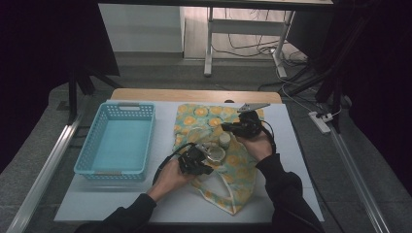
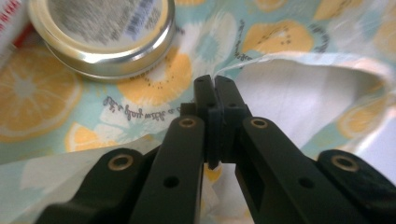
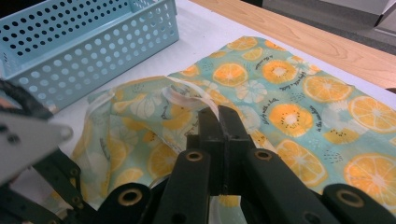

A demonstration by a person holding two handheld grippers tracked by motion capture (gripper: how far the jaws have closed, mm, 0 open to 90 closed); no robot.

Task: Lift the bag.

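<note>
Fabric of the orange-print bag [image 1: 214,145] is pinched by both the left gripper [image 2: 215,88] and right gripper [image 3: 219,116]; fingers closed on its rim, likely spreading its mouth.

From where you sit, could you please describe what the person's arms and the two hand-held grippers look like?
Both arms wear dark long sleeves. Each hand-held gripper is black: the left hand-held gripper trails a black cable, and the right hand-held gripper carries a grey three-cornered plate on top. Close up, the jaws are matt black plastic links joined by brass-coloured pivot pins.
</note>
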